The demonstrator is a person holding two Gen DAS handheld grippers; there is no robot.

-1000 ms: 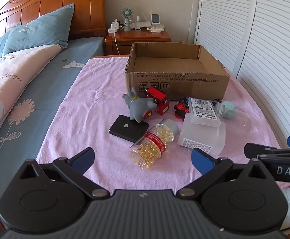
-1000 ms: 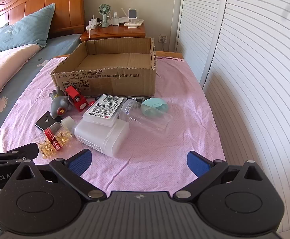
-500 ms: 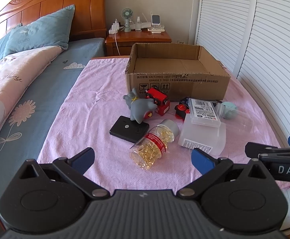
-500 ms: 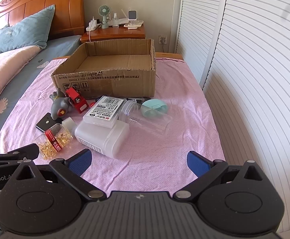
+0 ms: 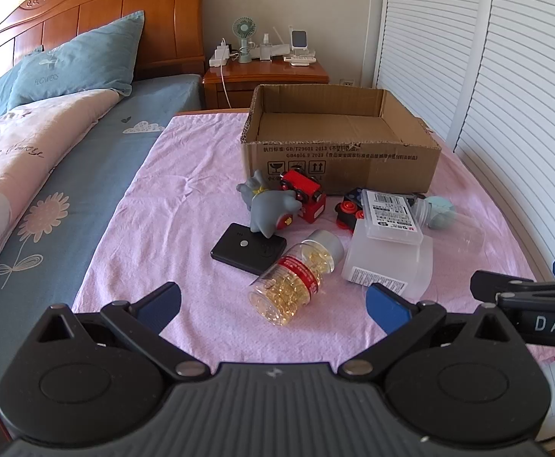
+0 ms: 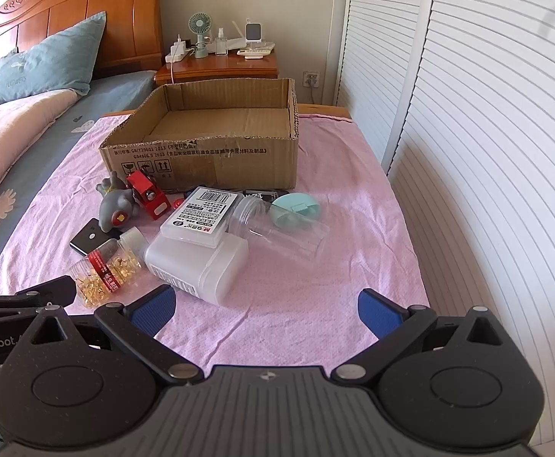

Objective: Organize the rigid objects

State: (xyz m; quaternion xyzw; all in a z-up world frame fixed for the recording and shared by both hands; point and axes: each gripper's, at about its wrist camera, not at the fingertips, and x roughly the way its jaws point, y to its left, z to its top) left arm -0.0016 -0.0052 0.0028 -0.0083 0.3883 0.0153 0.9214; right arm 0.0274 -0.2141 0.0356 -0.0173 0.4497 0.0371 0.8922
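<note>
While both my claws hang spread and empty, the capsule bottle (image 5: 296,278) lies at twelve o'clock of my left gripper (image 5: 273,302). My right gripper (image 6: 266,306) faces the white container (image 6: 197,262) at eleven, the cardboard box (image 6: 216,152) beyond.

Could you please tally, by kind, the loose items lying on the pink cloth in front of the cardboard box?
Toys: 3 (grey figure, red vehicle, black-and-red vehicle)
Containers: 5 (capsule bottle, white tub, flat case, clear jar, teal box)
Black device: 1
Total: 9
</note>
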